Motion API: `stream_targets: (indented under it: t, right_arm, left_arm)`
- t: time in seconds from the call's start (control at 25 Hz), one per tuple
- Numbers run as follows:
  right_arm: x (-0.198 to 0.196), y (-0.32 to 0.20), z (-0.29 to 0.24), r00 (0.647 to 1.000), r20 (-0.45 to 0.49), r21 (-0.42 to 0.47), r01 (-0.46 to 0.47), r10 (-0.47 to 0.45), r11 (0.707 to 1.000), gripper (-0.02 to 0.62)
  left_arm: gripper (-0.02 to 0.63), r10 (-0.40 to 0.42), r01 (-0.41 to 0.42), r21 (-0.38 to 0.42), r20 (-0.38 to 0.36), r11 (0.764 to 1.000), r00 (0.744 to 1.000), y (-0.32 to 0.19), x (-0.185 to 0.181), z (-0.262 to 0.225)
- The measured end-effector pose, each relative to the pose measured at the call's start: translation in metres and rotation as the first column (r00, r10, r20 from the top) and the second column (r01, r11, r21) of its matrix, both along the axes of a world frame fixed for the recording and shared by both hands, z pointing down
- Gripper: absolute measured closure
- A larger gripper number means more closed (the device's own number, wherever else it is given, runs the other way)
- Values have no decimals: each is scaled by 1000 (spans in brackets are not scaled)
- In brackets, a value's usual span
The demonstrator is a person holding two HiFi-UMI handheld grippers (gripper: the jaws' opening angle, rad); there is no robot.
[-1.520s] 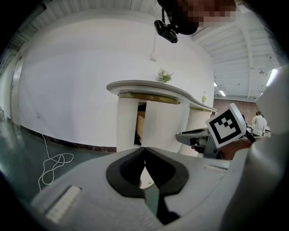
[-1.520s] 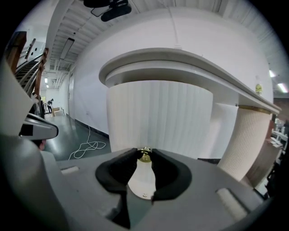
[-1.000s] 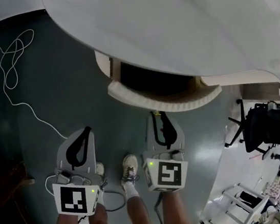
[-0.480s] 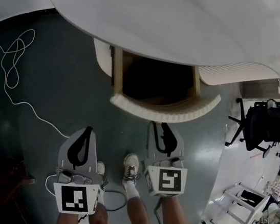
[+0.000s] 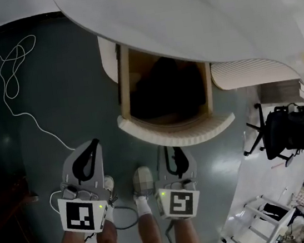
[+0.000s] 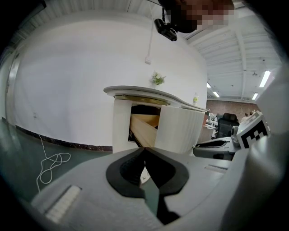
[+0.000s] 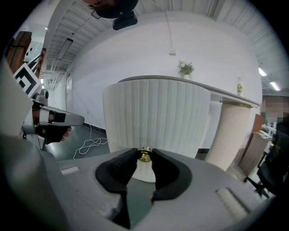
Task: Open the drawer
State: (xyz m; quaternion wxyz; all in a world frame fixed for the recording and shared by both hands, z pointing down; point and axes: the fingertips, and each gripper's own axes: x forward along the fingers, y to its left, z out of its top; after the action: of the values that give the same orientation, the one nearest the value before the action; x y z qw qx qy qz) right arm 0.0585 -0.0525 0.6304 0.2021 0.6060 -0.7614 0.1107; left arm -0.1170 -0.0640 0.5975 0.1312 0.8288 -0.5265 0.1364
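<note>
Cable (image 5: 13,60) coiled left of drawer (image 5: 176,132)

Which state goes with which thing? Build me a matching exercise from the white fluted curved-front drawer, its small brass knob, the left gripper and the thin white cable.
Things
1. white fluted curved-front drawer
2. small brass knob
3. left gripper
4. thin white cable

States
A. looped on the dark floor
B. jaws together, nothing between them
C. standing open below the white tabletop
D. clamped by the right gripper

Pairs: 1-C, 2-D, 3-B, 4-A
</note>
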Motion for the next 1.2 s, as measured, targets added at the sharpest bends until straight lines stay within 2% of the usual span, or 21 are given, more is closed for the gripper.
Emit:
stream_targets:
  t: [0.24, 0.6, 0.84, 0.88, 0.96, 1.2]
  right_arm:
    - [0, 19, 2, 1000, -15, 0, 16, -16, 1000, 489]
    - [0, 20, 3, 1000, -8, 5, -9, 9, 1000, 488]
    - [4, 17, 3, 998, 30, -18, -60, 61, 998, 483]
    - [2, 17, 5, 997, 53, -34, -58, 60, 998, 464]
    - [-3, 19, 9, 995, 89, -62, -45, 50, 997, 369]
    - [-2, 27, 9, 995, 75, -75, -54, 59, 996, 351]
  left_arm:
    - [595, 19, -19, 0, 2, 1000, 1000, 11, 4, -1]
    - [595, 22, -22, -14, 3, 1000, 1000, 19, 5, 1]
    - [595, 36, -36, -15, 8, 999, 999, 20, 13, -2]
    - [595, 38, -38, -16, 9, 999, 999, 20, 13, -3]
    - [595, 47, -47, -14, 13, 999, 999, 20, 14, -5]
    - [595, 46, -46, -19, 16, 999, 999, 20, 12, -12]
